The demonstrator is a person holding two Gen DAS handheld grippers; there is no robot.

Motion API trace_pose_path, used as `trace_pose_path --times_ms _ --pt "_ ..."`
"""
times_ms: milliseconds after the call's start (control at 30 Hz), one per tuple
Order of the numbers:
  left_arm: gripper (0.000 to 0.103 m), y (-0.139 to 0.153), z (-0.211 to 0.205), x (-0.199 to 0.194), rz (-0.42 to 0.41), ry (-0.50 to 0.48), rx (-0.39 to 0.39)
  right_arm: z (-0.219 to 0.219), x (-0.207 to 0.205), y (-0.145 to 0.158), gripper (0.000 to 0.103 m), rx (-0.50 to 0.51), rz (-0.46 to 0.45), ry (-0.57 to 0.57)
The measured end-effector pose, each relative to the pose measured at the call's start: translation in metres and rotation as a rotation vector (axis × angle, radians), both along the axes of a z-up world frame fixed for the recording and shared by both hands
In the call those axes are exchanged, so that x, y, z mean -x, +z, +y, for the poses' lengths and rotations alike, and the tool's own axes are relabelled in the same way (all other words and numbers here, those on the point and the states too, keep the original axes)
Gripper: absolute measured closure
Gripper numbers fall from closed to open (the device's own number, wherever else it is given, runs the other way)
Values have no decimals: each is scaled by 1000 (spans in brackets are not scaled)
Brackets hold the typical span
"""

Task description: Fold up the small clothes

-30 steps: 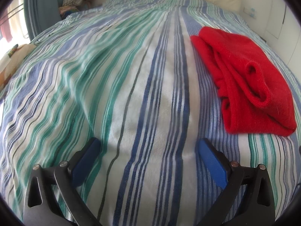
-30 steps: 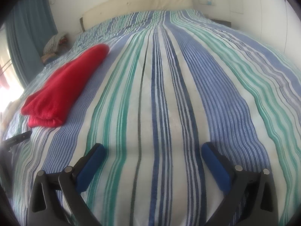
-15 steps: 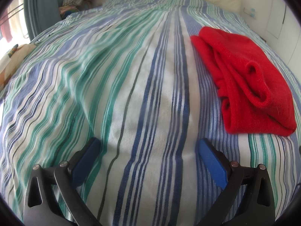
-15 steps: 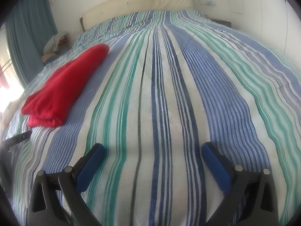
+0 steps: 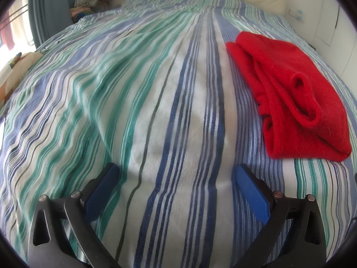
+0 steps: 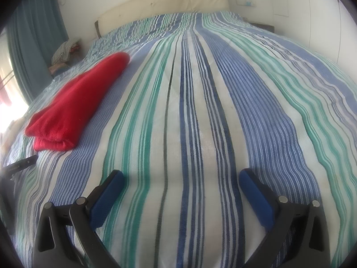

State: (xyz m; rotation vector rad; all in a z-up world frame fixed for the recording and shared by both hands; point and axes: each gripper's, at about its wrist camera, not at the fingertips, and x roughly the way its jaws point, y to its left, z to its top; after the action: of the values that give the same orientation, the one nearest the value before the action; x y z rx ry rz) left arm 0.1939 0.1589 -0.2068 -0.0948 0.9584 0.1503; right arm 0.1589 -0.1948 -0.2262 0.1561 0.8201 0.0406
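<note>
A red knitted garment (image 5: 287,93) lies folded in a long bundle on the striped bed cover, to the right and ahead of my left gripper (image 5: 176,174). The left gripper is open and empty, low over the cover. In the right wrist view the same red garment (image 6: 78,109) lies to the left and ahead of my right gripper (image 6: 181,178). The right gripper is open and empty, low over the cover. Neither gripper touches the garment.
The bed cover (image 6: 200,111) has blue, green and white stripes. A cream headboard (image 6: 165,4) stands at the far end. A pile of clothes (image 5: 91,0) and a blue curtain (image 6: 33,40) are at the far left. A white wall (image 6: 312,11) runs on the right.
</note>
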Motion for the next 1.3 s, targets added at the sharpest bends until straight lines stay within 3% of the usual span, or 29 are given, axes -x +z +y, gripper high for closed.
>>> trace_pose_path --times_ms 867,933,1000,1033,1100,1133,1233,1300 --pt "0 -1 -3 -2 10 5 -6 1 0 1 1 0 1 -1" --pt "1 2 5 -7 56 -15 47 1 0 1 1 2 2 -1" --pt "4 21 16 -10 122 -46 148 1 -1 1 1 3 13 0" --pt "5 39 21 -6 94 -62 239 2 -3 4 1 9 30 6" --pt "2 81 23 -1 -43 -143 440 2 -6 16 1 25 88 26" --pt "0 99 16 -6 -90 -205 500 2 -5 27 1 12 73 30" --pt "0 123 -22 -49 -105 -345 510 12 -17 63 1 -57 -35 92" --pt "1 108 -44 -87 -43 -354 455 29 -54 77 1 -147 -30 187"
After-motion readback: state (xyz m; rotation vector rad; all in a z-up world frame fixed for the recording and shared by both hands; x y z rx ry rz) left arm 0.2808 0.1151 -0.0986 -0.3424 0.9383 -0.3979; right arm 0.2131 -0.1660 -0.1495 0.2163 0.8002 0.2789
